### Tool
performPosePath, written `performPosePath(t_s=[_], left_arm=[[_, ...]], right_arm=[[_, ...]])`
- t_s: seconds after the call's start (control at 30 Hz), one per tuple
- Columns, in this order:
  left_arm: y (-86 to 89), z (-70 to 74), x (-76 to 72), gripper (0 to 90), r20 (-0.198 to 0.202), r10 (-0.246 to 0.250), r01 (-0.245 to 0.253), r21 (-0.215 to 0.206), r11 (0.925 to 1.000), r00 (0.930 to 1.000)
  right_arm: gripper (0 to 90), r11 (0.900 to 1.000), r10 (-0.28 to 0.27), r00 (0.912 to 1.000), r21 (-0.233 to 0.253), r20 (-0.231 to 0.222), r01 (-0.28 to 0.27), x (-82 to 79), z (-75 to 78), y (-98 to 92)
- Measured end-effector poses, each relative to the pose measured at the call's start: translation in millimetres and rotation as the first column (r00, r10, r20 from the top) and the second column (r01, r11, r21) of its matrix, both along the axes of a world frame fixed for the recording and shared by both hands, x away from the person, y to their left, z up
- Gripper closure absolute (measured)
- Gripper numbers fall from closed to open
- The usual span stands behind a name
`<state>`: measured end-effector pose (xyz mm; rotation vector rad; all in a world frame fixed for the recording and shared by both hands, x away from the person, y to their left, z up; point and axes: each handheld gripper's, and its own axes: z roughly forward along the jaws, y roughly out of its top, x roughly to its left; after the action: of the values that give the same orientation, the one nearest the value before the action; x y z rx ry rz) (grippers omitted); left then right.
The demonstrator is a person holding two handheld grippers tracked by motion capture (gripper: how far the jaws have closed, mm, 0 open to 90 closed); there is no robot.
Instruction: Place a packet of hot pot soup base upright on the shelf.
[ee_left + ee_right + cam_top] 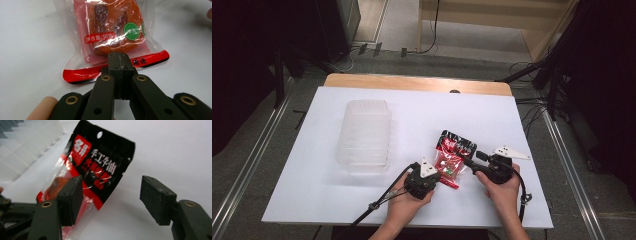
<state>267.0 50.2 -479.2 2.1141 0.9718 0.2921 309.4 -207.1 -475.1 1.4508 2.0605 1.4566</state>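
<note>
Pinched the packet [110, 32] at its red bottom seam with the left gripper [119, 63], jaws shut tight on the film, probably to anchor it against the table [512, 130]. Kept it on the near right of the white surface, well clear of the clear tub [363, 136] farther left. Brought the right gripper [111, 195] in at the packet's black header end with jaws wide apart, one pad [71, 195] just beside the film, nothing clamped. Looked like a set-up for a two-ended hold: one end pinned, the other about to be caught, perhaps to lift or tear it.
</note>
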Motion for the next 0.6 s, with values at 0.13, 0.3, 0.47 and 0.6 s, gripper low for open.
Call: performPosePath(t_s=[0.13,0.3,0.47,0.6], left_arm=[[-0.1,0.0,-0.1,90.0,0.001,0.001,-0.001,0.001,1.0000,1.0000],[-0.1,0.0,-0.1,90.0,0.002,0.000,0.000,0.002,1.0000,1.0000],[-0.4,-0.1,-0.4,90.0,0.003,0.001,-0.001,0.000,1.0000,1.0000],[-0.4,-0.2,-0.4,90.0,0.004,0.000,0.000,0.000,1.0000,1.0000]], right_arm=[[37.3,0.999,0.001,0.9996,0.036,-0.030,0.000,10.6,-2.7,0.0],[38.1,0.998,0.020,0.9988,0.061,-0.045,-0.017,18.1,-0.6,3.7],[38.8,0.996,0.023,0.9958,0.091,-0.088,-0.015,26.2,-6.4,9.1],[43.6,0.993,0.047,0.9944,0.114,-0.095,-0.036,27.4,-6.7,12.2]])
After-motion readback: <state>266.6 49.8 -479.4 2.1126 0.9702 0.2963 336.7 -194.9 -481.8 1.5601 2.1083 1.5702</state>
